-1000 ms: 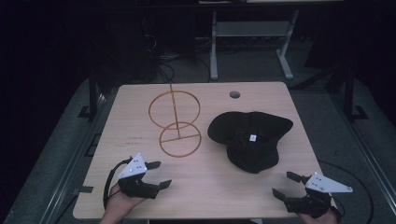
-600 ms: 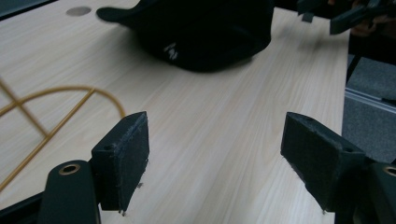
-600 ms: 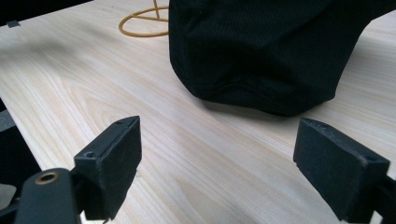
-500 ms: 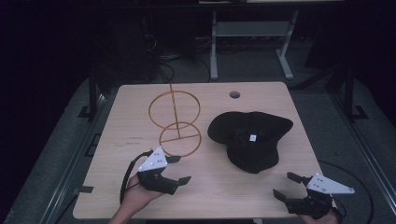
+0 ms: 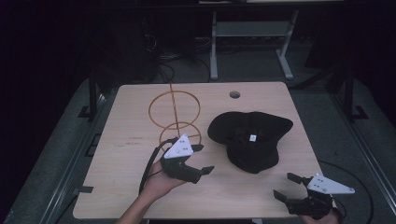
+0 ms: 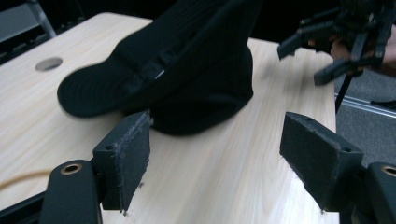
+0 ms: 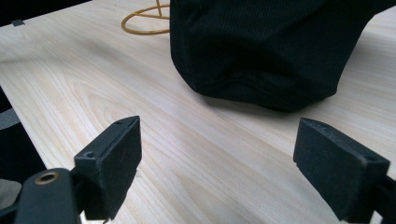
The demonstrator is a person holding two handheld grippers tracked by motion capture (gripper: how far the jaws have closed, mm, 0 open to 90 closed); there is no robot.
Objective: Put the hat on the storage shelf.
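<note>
On the pale wooden table (image 5: 116,186) lies one black hat (image 5: 251,140), right of centre, its crown opening turned up with a small white tag showing inside. Its long axis runs roughly from ten o'clock to four o'clock across the tabletop, the brim flaring toward the far side and the deeper crown bulging toward the near edge. At about nine o'clock from the hat stands a single gold wire stand (image 5: 174,115), two rings on an upright stem. Two grippers are in play. The left gripper (image 5: 201,159) hovers just beside the stand's lower ring, jaws spread wide and empty, aimed toward three o'clock at the hat. The right gripper (image 5: 286,185) sits at about five o'clock from the hat, near the table's front edge, jaws likewise parted and holding nothing, pointing toward ten o'clock.
</note>
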